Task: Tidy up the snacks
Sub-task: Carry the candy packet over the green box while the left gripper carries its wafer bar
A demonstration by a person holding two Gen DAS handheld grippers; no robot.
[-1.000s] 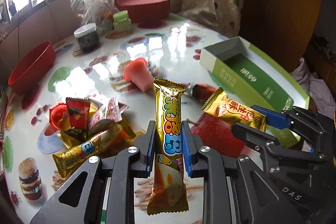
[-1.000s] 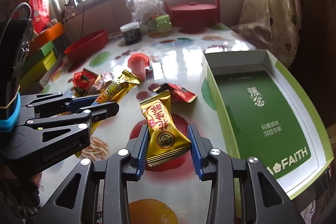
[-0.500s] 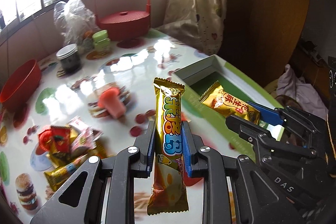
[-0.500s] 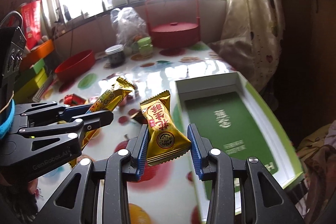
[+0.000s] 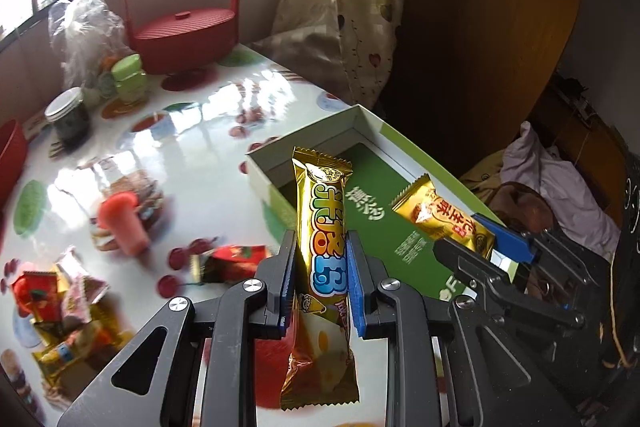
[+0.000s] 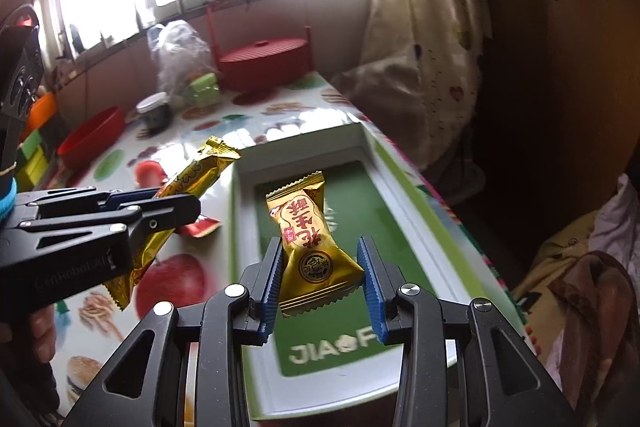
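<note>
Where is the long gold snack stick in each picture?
Left wrist view: the long gold snack stick stands at bottom centre, clamped in the left gripper.
Right wrist view: it slants at middle left, poking out of that same gripper.
Shared landmark: the green and white box, beside it in both views.

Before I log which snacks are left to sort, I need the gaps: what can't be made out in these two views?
- Snack pile, left wrist view: motion-blurred, wrappers unreadable.
- Red packet, right wrist view: mostly hidden behind the left gripper.
- Green box, right wrist view: near end covered by the right gripper and its gold candy.
- Plastic bag, left wrist view: contents unclear.
</note>
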